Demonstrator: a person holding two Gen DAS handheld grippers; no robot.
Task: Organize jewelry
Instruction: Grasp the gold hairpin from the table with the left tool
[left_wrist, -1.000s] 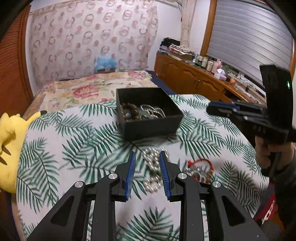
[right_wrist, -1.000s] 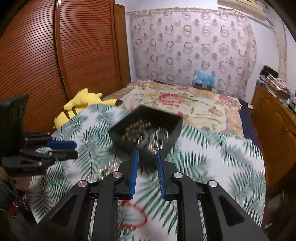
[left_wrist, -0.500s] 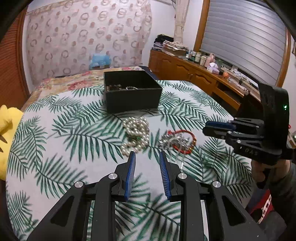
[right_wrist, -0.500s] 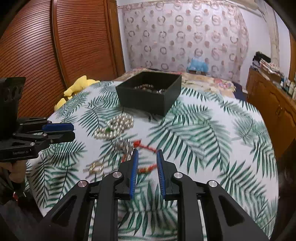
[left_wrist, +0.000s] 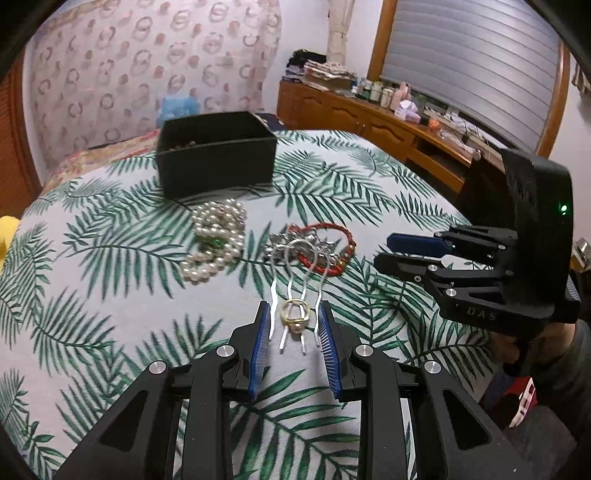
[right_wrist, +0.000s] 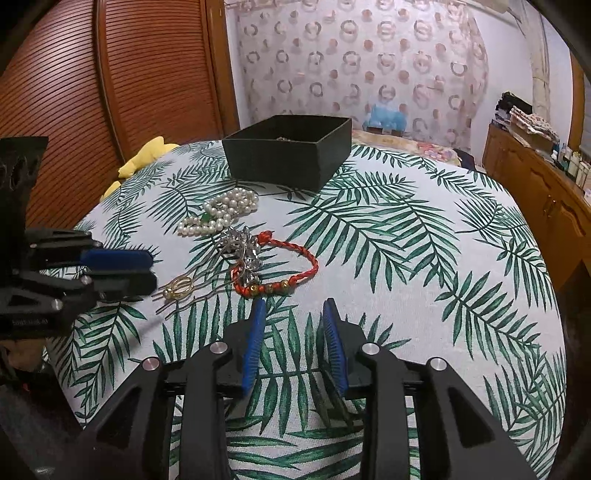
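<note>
A black open box (left_wrist: 218, 173) (right_wrist: 284, 162) stands at the far side of the palm-leaf tablecloth, with jewelry inside barely showing. In front of it lie a pearl necklace (left_wrist: 214, 236) (right_wrist: 221, 214), a silver ornament (left_wrist: 303, 243) (right_wrist: 243, 247) and a red braided bracelet (left_wrist: 343, 240) (right_wrist: 306, 254). My left gripper (left_wrist: 294, 314) (right_wrist: 147, 269) hangs narrowly open over a gold pearl ring (left_wrist: 293, 314) (right_wrist: 179, 286) and the ends of silver hairpins (left_wrist: 295, 266); its pads do not press on them. My right gripper (right_wrist: 294, 310) (left_wrist: 391, 251) is opening just short of the bracelet, nothing between its jaws.
A yellow plush toy (right_wrist: 147, 158) sits past the table's left edge. A wooden sideboard (left_wrist: 369, 122) (right_wrist: 535, 192) with bottles runs along the right wall. A slatted wooden door (right_wrist: 110, 92) is at the left, a flowered bed behind the box.
Both grippers have pulled back from over the box and sunk toward the near part of the table. The ring and hairpins now lie between the left jaws. The right jaws have widened.
</note>
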